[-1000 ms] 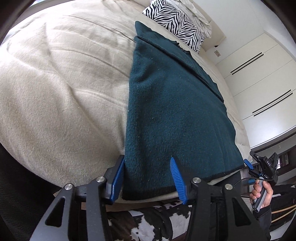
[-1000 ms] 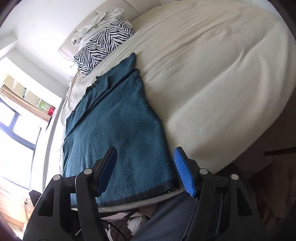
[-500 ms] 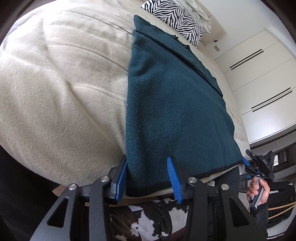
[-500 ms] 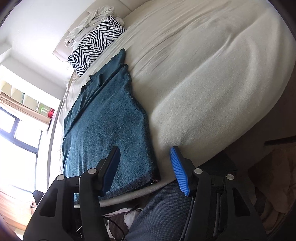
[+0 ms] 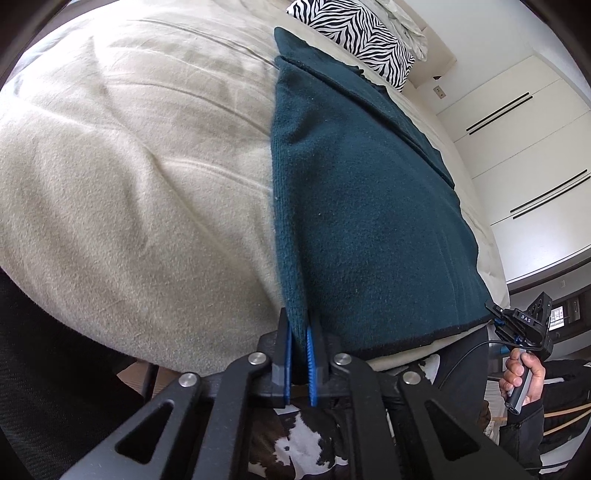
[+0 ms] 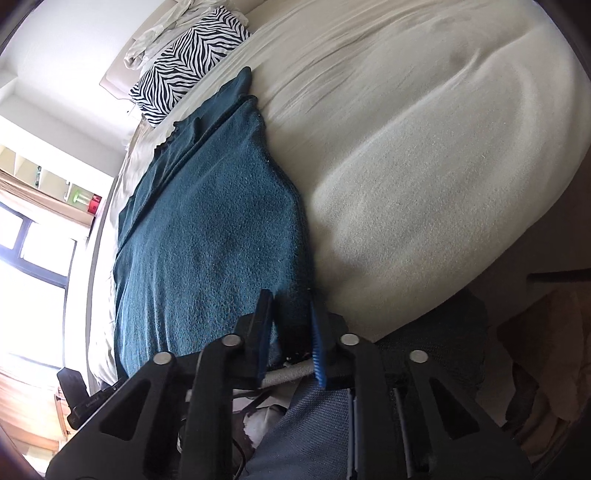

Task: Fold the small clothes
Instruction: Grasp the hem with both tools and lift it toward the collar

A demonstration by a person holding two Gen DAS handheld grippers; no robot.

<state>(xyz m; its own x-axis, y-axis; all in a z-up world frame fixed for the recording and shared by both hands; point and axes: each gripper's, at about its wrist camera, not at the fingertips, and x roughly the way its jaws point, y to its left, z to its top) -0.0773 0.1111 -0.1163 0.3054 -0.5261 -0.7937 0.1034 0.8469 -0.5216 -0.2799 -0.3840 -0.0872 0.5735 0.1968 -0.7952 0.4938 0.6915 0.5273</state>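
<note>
A dark teal knit garment (image 5: 362,206) lies flat along a cream bed (image 5: 129,184), its hem at the near edge. My left gripper (image 5: 298,350) is shut on the garment's near left corner. In the right wrist view the same garment (image 6: 207,236) shows, and my right gripper (image 6: 291,332) has its jaws closed in on the near right corner, with a bunch of cloth between them. The right gripper also shows at the far right of the left wrist view (image 5: 517,325), at the hem's other end.
A zebra-print pillow (image 5: 358,33) and crumpled white cloth lie at the head of the bed. White wardrobe doors (image 5: 528,155) stand to the right. A window (image 6: 33,240) and shelves are to the left. A black-and-white patterned cloth (image 5: 306,443) lies below the bed edge.
Both grippers moved in onto the garment's near corners and closed from wide open. The left corner is pinched into a ridge; the right corner is bunched between the jaws.
</note>
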